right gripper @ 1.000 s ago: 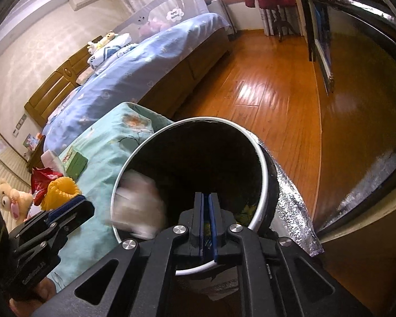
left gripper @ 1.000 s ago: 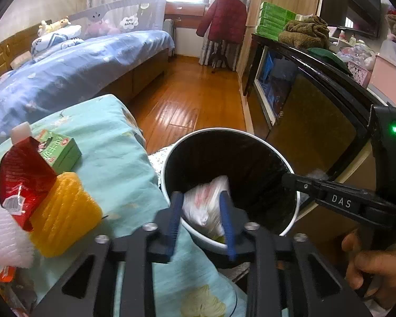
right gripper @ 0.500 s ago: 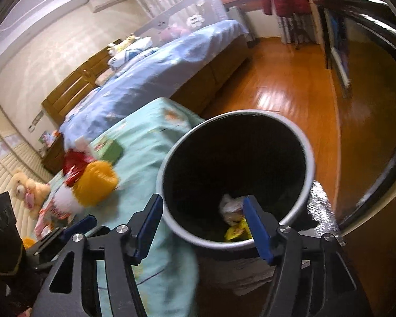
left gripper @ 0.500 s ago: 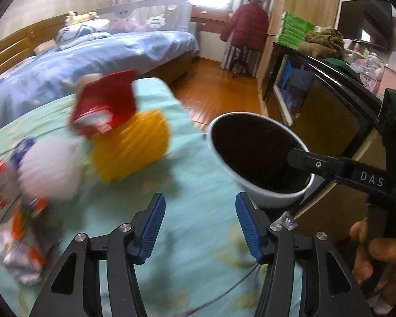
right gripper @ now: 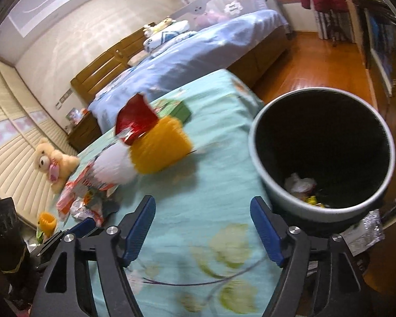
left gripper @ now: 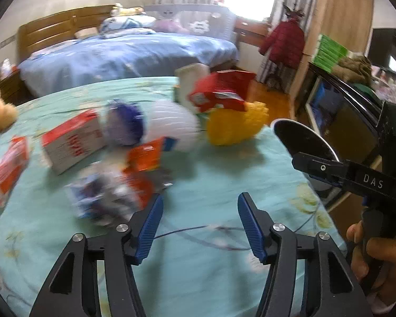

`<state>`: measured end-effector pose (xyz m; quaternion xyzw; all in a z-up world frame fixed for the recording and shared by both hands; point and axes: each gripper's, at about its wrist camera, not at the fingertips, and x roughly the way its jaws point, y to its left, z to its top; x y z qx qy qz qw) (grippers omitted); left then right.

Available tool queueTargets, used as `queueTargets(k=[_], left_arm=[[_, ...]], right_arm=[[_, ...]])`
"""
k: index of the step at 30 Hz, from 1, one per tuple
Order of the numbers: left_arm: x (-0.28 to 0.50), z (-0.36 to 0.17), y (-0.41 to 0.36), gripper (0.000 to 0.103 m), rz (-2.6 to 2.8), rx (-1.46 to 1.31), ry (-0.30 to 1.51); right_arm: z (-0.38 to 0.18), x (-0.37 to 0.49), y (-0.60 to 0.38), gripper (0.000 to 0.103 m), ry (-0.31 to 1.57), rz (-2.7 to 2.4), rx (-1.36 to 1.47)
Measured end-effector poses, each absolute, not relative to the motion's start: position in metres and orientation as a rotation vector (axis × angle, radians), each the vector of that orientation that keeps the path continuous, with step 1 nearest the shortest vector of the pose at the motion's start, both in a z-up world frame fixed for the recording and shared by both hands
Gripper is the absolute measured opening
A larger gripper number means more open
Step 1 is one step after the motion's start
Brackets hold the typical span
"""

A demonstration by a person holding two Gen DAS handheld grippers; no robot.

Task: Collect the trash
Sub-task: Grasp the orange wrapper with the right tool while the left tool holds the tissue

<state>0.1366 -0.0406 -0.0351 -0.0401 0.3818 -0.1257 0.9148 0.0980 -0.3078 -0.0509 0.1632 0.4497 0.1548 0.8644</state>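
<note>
My left gripper [left gripper: 199, 223] tilts down over the table [left gripper: 211, 174], jaws opening, empty. My right gripper [right gripper: 202, 227] does likewise; "DAS" shows on it. Since a second ago both swung off the bin [right gripper: 258, 155] at right toward the trash pile [left gripper: 113, 153] at center-left.

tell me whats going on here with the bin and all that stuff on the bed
A person holds a pair of tongs in each hand and is clearing trash off a bed with a teal cover. Both the left tongs and right tongs are opening, with nothing between them. A few crumpled wrappers already lie in the dark bin beside the bed. A pile of wrappers and cartons, plus a yellow foam net and a red bag, waits on the cover.
</note>
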Motion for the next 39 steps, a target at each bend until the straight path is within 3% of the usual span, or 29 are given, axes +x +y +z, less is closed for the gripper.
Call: queueTargets(k=[19,32,34,35,39], left_arm=[[0.084,-0.028,0.015,0.062,-0.055,-0.178,0.743],[0.112,-0.034,0.041,0.062,-0.147,-0.153,0.79],[0.122,-0.04,0.046,0.047,-0.174,-0.128,0.797],[0.129,-0.044,0.045,0.033,-0.19,-0.118,0.808],[0.141,-0.051,0.045,0.023,-0.207,-0.101,0.812]], right_arm=[[-0.057,0.09,-0.229,0.078,0.987,0.472,0.293],[-0.064,0.098,-0.182,0.078,1.011,0.558,0.246],[-0.065,0.101,-0.179,0.077,1.013,0.554,0.243],[-0.066,0.102,-0.178,0.077,1.014,0.552,0.241],[-0.067,0.109,-0.171,0.077,1.013,0.558,0.222]])
